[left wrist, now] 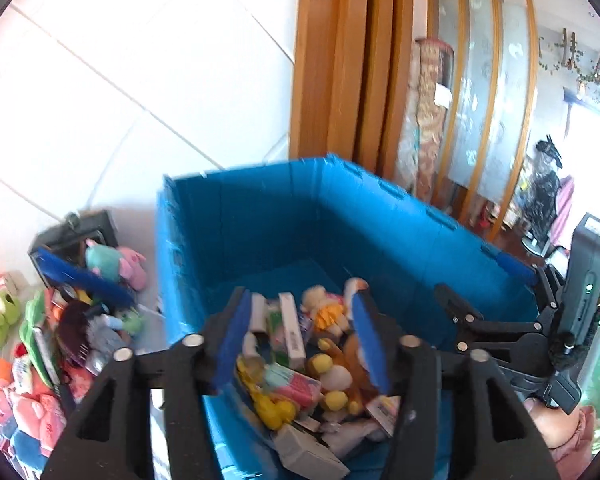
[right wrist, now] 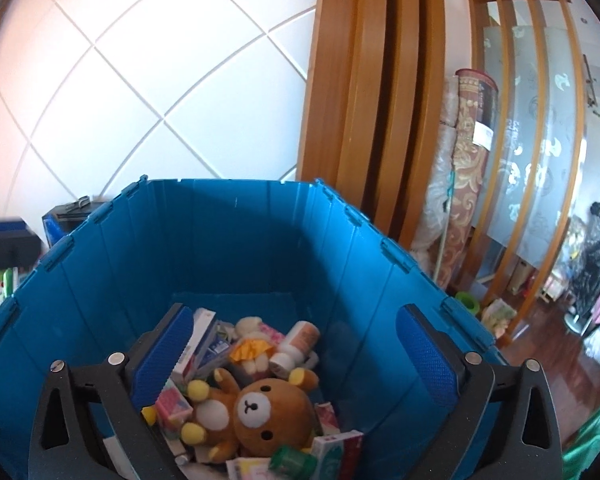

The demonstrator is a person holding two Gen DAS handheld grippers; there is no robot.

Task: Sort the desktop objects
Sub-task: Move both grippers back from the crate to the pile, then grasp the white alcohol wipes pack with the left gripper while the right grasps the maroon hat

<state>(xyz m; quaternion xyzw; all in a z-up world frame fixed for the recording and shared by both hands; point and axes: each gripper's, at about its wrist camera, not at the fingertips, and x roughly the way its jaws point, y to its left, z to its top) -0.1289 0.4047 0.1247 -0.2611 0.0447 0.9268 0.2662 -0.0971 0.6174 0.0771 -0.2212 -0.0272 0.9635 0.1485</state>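
Above the deep blue plastic crate (right wrist: 236,240), both the left gripper (left wrist: 300,344) and right gripper (right wrist: 300,364) hang open, empty; the brown plush bear (right wrist: 256,412) lies dropped. Next: fetch another toy from the left pile (left wrist: 40,360).

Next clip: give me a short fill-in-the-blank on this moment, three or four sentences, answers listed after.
1. The brown bear plush lies inside a crate whose colour is ____.
2. The right claw over the crate has its jaws ____.
3. Between the pads of the left claw there is ____ held.
4. In the left wrist view, a heap of toys lies ____ the crate.

Missing words: blue; open; nothing; outside
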